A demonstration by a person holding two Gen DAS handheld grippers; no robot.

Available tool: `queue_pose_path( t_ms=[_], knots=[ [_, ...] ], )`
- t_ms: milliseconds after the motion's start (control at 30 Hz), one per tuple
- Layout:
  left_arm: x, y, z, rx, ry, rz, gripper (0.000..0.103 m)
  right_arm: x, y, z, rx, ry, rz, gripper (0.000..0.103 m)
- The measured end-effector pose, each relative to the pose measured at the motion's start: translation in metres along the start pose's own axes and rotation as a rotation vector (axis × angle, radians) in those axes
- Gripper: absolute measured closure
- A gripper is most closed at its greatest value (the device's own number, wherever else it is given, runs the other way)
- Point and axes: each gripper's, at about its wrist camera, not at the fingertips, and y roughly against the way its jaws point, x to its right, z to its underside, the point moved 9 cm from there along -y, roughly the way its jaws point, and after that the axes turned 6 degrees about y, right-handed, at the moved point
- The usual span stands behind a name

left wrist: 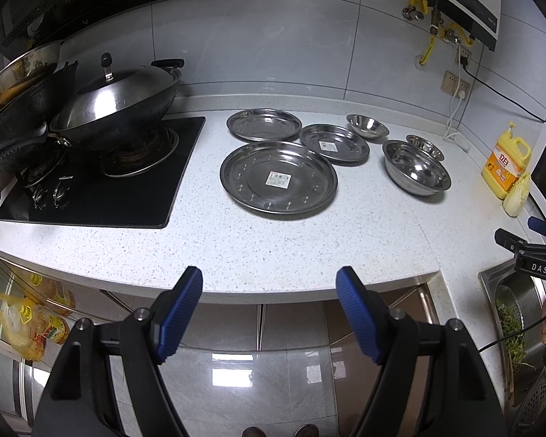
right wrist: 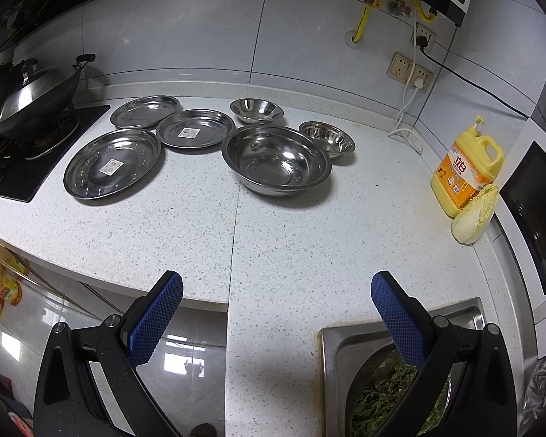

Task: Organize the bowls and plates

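Both your grippers are spread wide and carrying nothing. Left gripper (left wrist: pixel 269 313) hangs off the front edge of the countertop (left wrist: pixel 273 240), over the cabinet fronts. Right gripper (right wrist: pixel 276 317) sits at the same edge, its right finger over the sink (right wrist: pixel 331 342), which holds a basin of greens.

All the steel is ahead of you, mid-counter, nothing stacked yet:
- large plate (left wrist: pixel 278 178) nearest, sticker in the middle
- medium plate (left wrist: pixel 334 143) behind it to the right, also stickered; its rim looks like it touches the large plate's, but glare makes that hard to call
- back plate (left wrist: pixel 264 124) just beside the stove (left wrist: pixel 102 178)
- large bowl (right wrist: pixel 276 160) right of the plates
- small bowl (right wrist: pixel 327 139) at its far right rim, touching or nearly
- back bowl (right wrist: pixel 257 110) near the wall

Step in hand, as I read it: first reach, nothing grasped. Suggest nesting by size: plates onto the large plate, bowls into the large bowl.

How to do it clean:
- Left takes plates, right takes bowls. Keeps arms uncrossed.
- Plates are shallow and slick. Come in low, one finger under the lip, one on top, and pinch the rim at the near edge.
- Lift before translating, or you'll drag the neighbour along.
- Bowls: pinch the wall over the rim, lower centred, release only once seated.
- Mind the detergent bottle (right wrist: pixel 466 171) and cabbage (right wrist: pixel 475 215) on the right, and the wok (left wrist: pixel 116 105) on the left.
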Motion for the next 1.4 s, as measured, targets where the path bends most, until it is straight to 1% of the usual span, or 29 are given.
queue_pose_path(
  t_ms=[867, 1400],
  knots=[
    [-0.0014, -0.0054, 0.0001, -0.009, 0.019, 0.003, 0.028, -0.0010, -0.0023, 0.0000, -0.003, 0.003, 0.002, 0.001],
    [-0.0045, -0.0064, -0.0012, -0.012, 0.041, 0.009, 0.028, -0.0085, -0.0013, -0.0025, -0.002, 0.016, -0.001, 0.001]
  ],
)
